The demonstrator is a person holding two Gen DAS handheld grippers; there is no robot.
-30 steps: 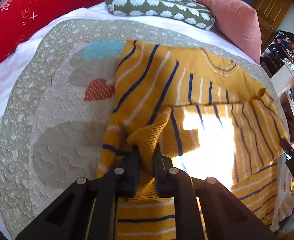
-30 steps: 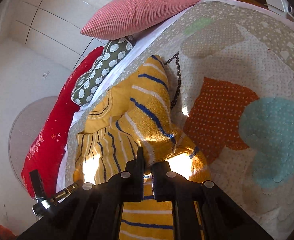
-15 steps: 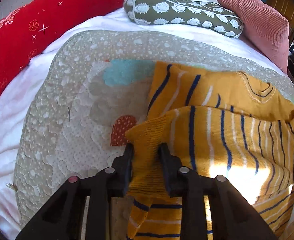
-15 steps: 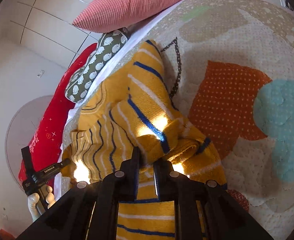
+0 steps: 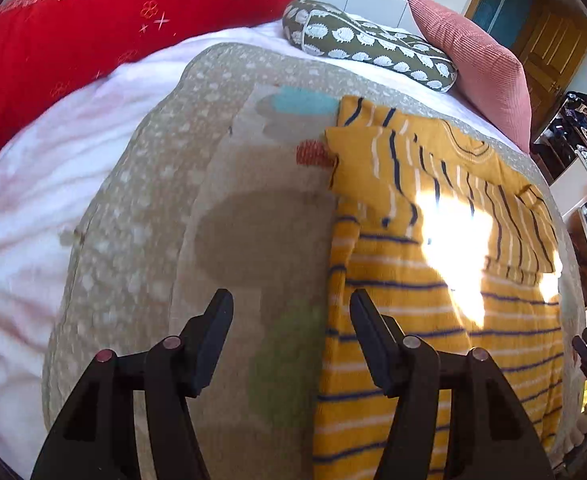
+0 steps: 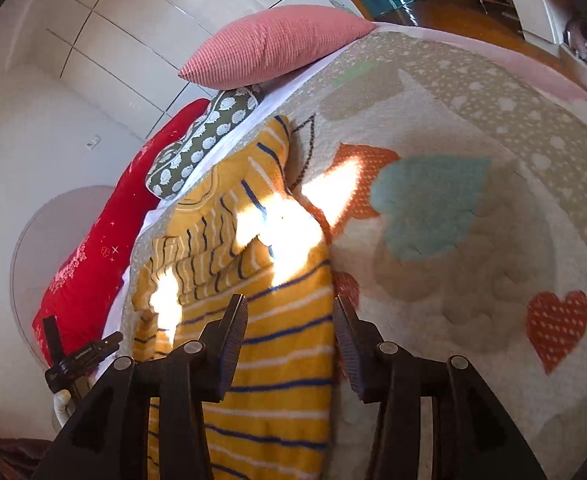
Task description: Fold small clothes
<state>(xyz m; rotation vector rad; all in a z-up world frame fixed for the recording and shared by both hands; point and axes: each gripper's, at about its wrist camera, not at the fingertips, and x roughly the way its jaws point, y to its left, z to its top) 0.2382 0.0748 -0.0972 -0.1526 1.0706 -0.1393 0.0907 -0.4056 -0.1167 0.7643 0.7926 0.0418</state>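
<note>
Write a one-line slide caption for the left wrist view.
Open left gripper above the patterned beige quilt, beside the mustard-yellow striped knit sweater with sleeves folded in.

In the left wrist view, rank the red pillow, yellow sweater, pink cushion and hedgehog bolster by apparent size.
1. yellow sweater, nearest, so inflated
2. red pillow
3. pink cushion and hedgehog bolster: too alike to rank

A patterned quilt covers the bed. On it lies a striped yellow sweater. Three cushions line the bed's head.

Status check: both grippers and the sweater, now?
Left gripper open, empty. Right gripper open, empty. Striped sweater flat on quilt, sleeves folded in. Nothing in the way.
</note>
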